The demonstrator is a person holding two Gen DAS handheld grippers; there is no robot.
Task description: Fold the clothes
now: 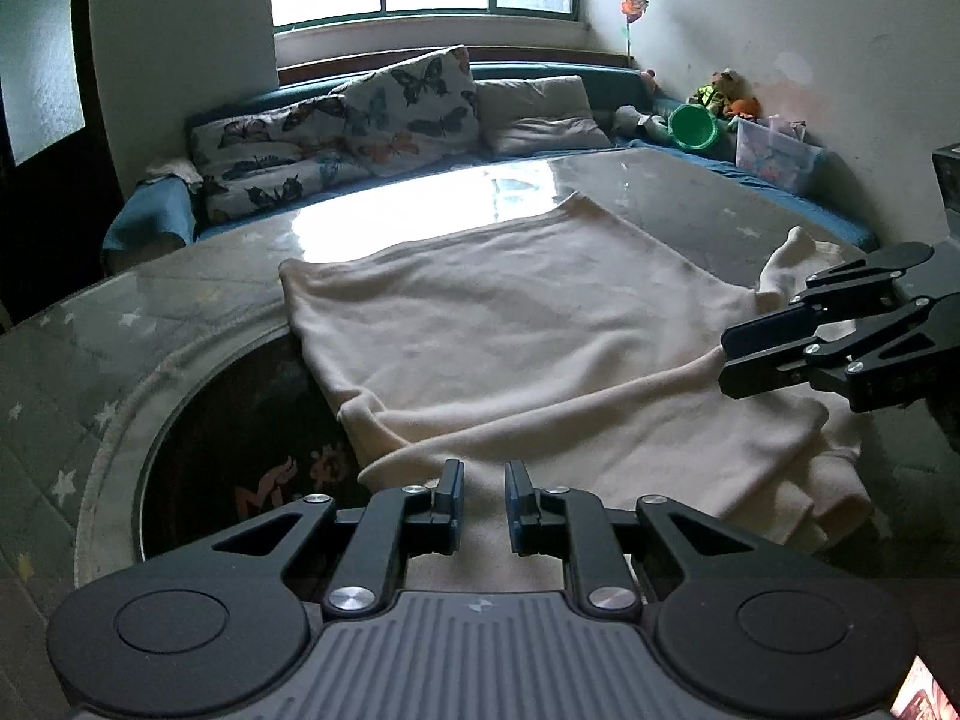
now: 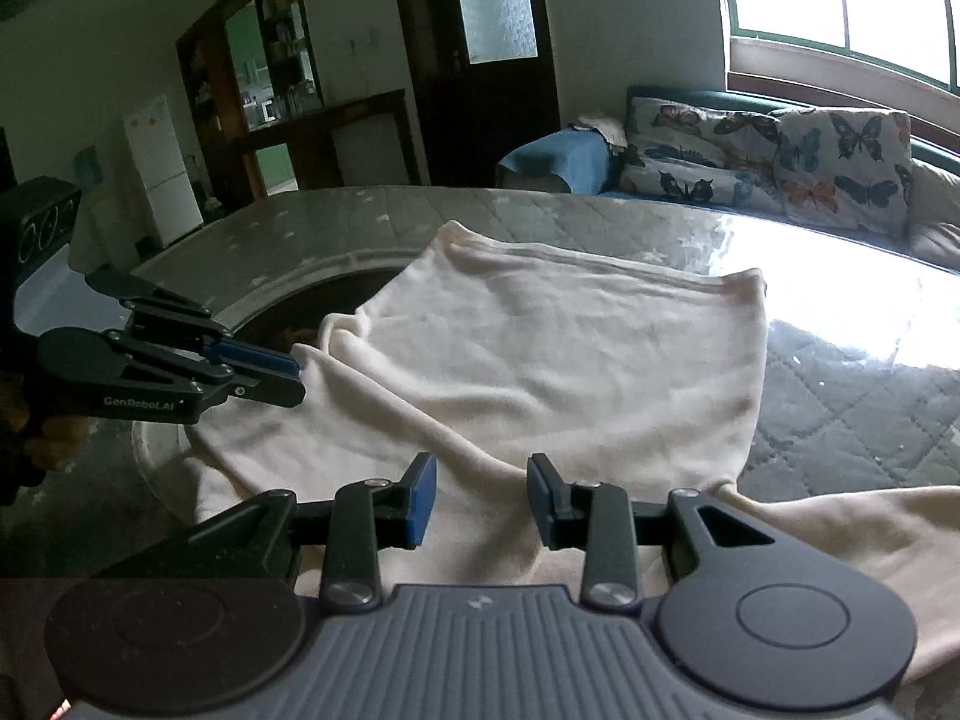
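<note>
A cream garment [image 1: 528, 324] lies spread on a glass-topped table [image 1: 456, 204], its far hem flat and its near part rumpled. My left gripper [image 1: 483, 495] sits at the garment's near edge, jaws a narrow gap apart with cloth running between them. From the right wrist view, the left gripper [image 2: 297, 375] looks closed on a fold of the garment [image 2: 570, 348]. My right gripper [image 2: 482, 495] is open over the near cloth; in the left wrist view it [image 1: 729, 357] appears at the right, with a fold of cloth at its fingertips.
A sofa with butterfly cushions [image 1: 360, 120] runs along the far side under a window. Toys, a green pot [image 1: 693, 127] and a clear box [image 1: 774, 153] sit at the far right. A quilted star cover [image 1: 66, 360] lies under the glass. A dark door [image 2: 480, 48] and shelves stand beyond.
</note>
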